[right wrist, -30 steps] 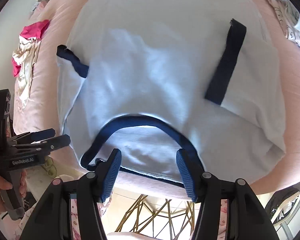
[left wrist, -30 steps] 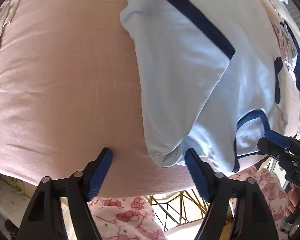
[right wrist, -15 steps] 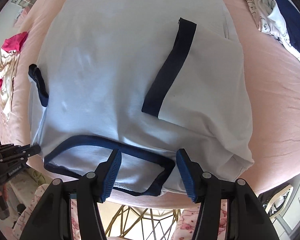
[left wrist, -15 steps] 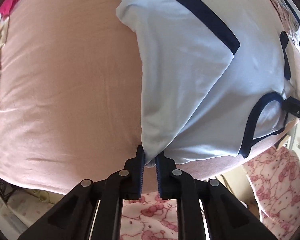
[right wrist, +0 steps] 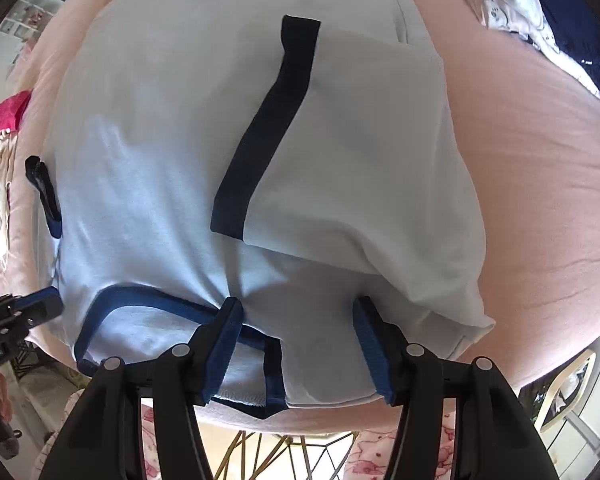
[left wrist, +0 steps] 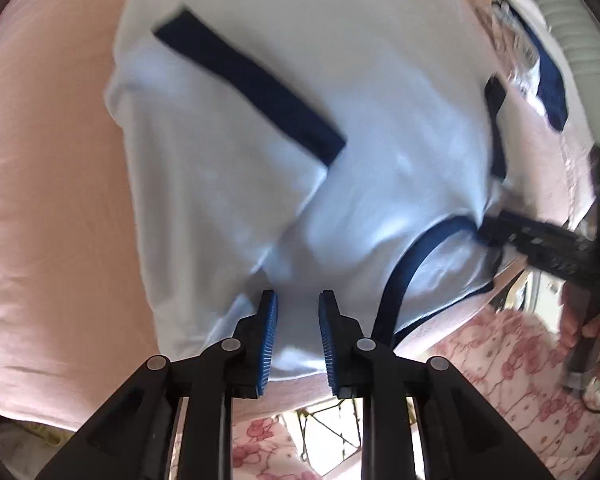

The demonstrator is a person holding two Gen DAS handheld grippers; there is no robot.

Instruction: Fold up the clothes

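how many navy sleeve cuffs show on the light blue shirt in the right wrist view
2: one cuff folded over the shirt middle, the other cuff at its left edge. More trim may be hidden underneath.

shirt (right wrist: 172, 168): soft matt cloth | sheet (right wrist: 540, 168): matt pink cloth | gripper pads (left wrist: 269, 344): ribbed blue

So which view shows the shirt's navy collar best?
The right wrist view: the navy collar lies sharp and nearly whole beside the right gripper. The left wrist view shows it blurred, at the side.
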